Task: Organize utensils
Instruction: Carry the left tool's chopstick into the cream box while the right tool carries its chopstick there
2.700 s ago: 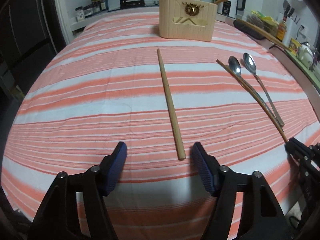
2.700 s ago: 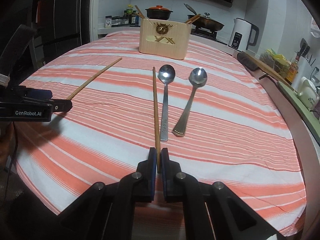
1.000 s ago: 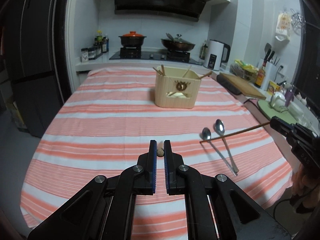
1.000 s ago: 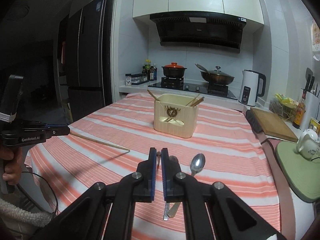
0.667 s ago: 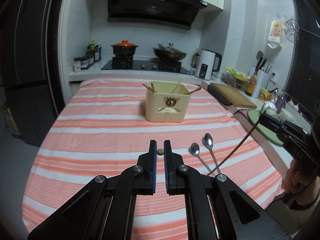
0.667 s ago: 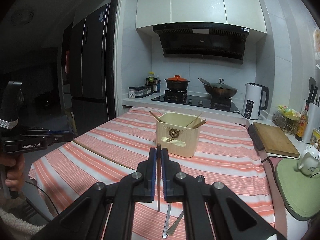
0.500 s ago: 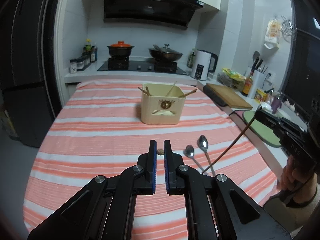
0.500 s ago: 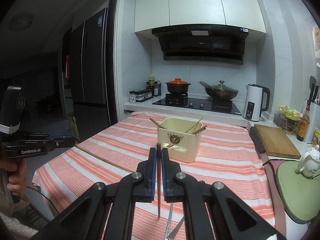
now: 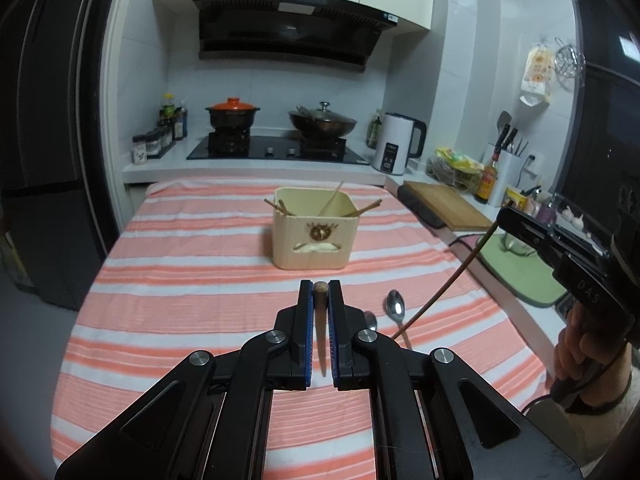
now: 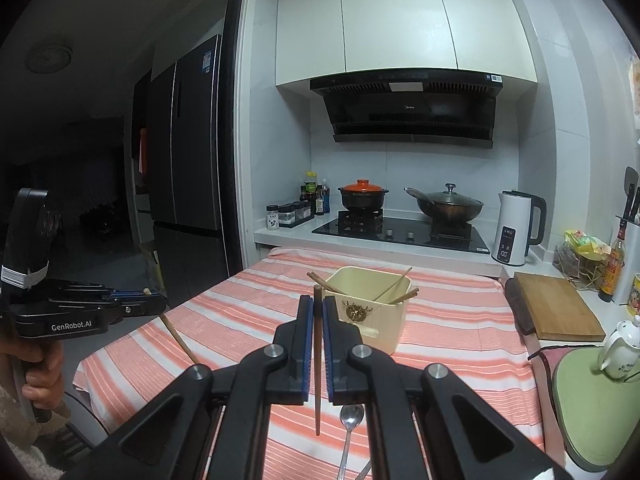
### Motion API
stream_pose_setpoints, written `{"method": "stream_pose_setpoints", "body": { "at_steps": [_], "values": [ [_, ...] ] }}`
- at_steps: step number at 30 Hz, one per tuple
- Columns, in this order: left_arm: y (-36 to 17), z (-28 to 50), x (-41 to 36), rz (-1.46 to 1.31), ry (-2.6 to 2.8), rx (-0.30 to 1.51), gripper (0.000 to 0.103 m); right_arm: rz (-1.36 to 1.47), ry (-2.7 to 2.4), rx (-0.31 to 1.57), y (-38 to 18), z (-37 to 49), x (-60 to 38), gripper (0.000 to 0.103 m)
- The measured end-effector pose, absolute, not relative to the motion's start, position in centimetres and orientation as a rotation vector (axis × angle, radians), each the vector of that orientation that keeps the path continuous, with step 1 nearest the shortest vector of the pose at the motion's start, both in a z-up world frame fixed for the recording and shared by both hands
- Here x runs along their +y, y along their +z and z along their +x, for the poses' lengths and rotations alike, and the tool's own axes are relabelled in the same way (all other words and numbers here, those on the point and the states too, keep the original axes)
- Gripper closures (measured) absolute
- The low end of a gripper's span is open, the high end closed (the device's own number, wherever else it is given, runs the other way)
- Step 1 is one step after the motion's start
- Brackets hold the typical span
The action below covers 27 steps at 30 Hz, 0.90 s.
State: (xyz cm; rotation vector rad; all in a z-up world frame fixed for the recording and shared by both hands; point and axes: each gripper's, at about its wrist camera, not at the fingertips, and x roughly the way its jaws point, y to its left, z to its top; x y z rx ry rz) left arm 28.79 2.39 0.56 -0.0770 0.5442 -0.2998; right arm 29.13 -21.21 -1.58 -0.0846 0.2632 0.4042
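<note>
Cream holder [image 9: 315, 240]; orange-white striped cloth [image 9: 180, 272]; black tools.

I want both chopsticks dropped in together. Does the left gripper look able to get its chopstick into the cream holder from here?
Probably yes. The left gripper is shut on its chopstick, lifted off the striped cloth, and nothing stands between it and the cream holder ahead. The holder's top is open, with room beside its few sticks.

- Left gripper [image 9: 320, 292]: black linkage arms, silver round screws, blue-edged pads; its side reads "GenRobot.AI".
- Right gripper [image 10: 317, 306]: same black build, 4 silver screws, blue pad edges.
- White band wraps 1 black handle.
- Fuzzy pale sleeve cuffs.
</note>
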Motion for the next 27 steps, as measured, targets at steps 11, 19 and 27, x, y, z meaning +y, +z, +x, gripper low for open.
{"method": "stream_pose_setpoints", "body": {
  "at_steps": [11, 19, 27],
  "values": [
    [3.5, 30.8, 1.6, -0.084, -0.331, 0.514, 0.099, -0.082, 0.424, 0.234, 0.8, 31.1, -21.2, 0.098],
    [8.1, 35.5, 1.2, -0.104, -0.352, 0.446, 0.099, -0.048, 0.406, 0.22, 3.7, 35.7, -22.1, 0.098],
    [10.0, 44.5, 0.7, -0.156, -0.292, 0.417, 0.099, -0.044, 0.354, 0.154, 7.2, 42.5, -21.8, 0.098]
  ]
}}
